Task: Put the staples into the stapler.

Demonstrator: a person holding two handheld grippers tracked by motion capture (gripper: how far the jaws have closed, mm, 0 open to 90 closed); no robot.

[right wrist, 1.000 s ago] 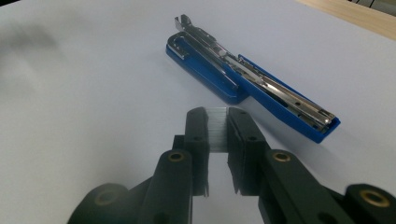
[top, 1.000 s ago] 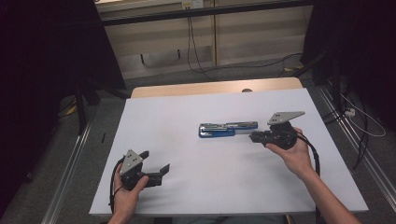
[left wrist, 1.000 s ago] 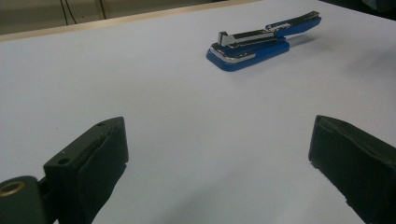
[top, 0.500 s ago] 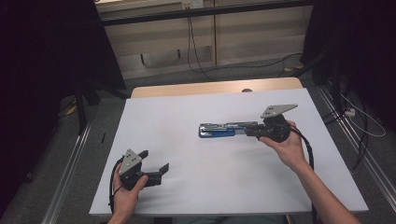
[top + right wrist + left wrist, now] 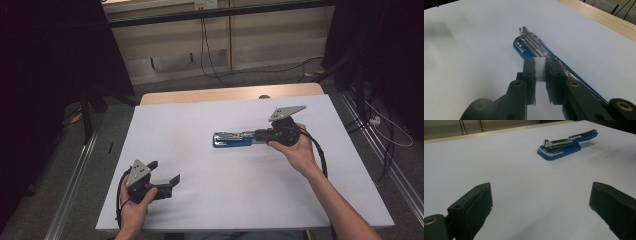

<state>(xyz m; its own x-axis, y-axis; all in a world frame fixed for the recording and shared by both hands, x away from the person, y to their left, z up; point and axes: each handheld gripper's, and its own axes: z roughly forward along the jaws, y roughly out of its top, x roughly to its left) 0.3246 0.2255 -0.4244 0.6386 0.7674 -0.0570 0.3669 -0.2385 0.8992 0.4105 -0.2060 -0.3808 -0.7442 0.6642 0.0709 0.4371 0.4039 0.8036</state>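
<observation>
A blue stapler [image 5: 231,140] with a chrome magazine lies in the middle of the white table [image 5: 210,120], its top swung open; it also lies ahead of both grippers, stapler [image 5: 560,148] and stapler [image 5: 529,42]. My right gripper [image 5: 258,134] hovers over the stapler's rear part, pointing left. Its jaws [image 5: 539,62] are shut on a short strip of silver staples [image 5: 540,68], held just above the open magazine. My left gripper [image 5: 165,171] rests near the table's front left, jaws wide open [image 5: 541,202] with nothing between them.
The table's far edge is bare wood [image 5: 230,94]. Cables [image 5: 210,50] run over the floor behind it. Metal rails [image 5: 75,170] run along both sides of the table.
My right gripper, still holding the staple strip, has moved left and slightly away from the person, from beside the stapler's right end to over it. The left gripper has stayed put.
</observation>
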